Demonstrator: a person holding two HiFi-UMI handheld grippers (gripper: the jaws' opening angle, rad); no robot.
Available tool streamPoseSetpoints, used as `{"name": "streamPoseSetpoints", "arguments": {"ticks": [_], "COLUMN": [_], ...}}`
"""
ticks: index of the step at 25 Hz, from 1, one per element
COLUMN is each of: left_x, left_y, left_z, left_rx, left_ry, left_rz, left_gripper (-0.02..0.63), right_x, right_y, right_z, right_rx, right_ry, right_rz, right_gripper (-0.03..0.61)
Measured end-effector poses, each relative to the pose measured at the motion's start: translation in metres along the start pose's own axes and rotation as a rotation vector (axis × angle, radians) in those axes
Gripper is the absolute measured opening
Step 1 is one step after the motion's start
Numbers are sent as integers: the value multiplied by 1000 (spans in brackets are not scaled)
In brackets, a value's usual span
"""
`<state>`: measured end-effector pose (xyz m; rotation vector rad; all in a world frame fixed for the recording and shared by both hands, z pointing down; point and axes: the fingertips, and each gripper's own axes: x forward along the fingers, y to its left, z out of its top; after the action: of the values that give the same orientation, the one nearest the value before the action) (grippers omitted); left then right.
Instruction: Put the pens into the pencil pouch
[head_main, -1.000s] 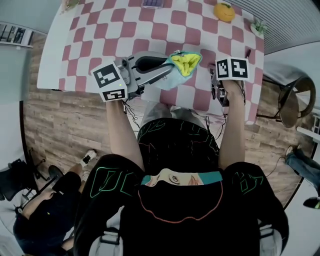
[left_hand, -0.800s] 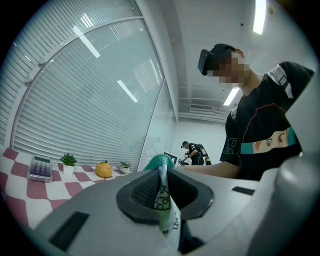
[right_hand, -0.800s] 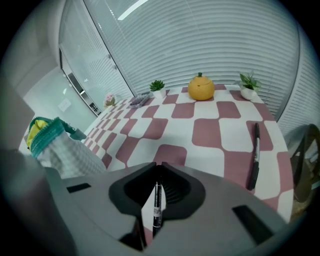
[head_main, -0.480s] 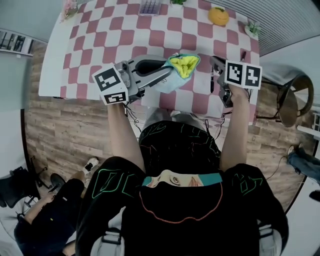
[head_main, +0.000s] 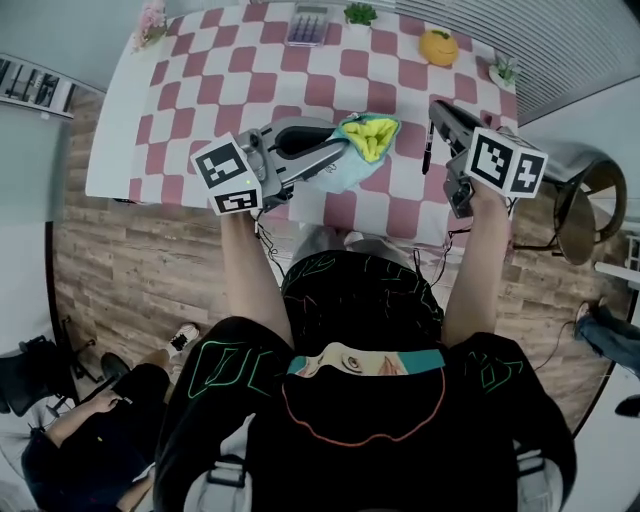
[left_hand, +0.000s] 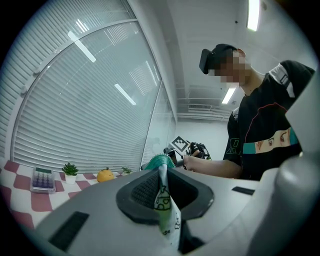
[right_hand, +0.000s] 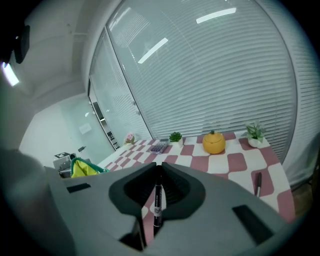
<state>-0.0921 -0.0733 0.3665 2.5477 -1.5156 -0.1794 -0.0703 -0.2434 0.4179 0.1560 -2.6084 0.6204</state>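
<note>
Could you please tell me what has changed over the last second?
The right gripper has risen from the near edge of the checked table, carrying the black pen clamped upright between its jaws. The left gripper stayed put, shut on the rim of the pencil pouch, whose mouth remains open.

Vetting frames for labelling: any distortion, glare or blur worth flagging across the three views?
Head view: heavy fisheye, the table edges bow, focus fine. Left gripper view: round dark vignette, ceiling-light streaks reflected over the blinds, pouch fabric at the jaws slightly soft. Right gripper view: same vignette and streaks, pen at the jaws sharp.
</note>
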Motion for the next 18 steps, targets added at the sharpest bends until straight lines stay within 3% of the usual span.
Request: {"name": "streamPoseSetpoints", "arguments": {"ticks": [18], "left_x": [-14], "left_y": [-5], "left_z": [7], "left_rx": [39], "left_ry": [-16], "left_rz": [-1], "left_gripper": [38], "right_x": [-56], "right_y": [93], "right_z": [94], "right_rx": [-116], "right_ry": [-368], "right_rz": [156], "right_gripper": [37]}}
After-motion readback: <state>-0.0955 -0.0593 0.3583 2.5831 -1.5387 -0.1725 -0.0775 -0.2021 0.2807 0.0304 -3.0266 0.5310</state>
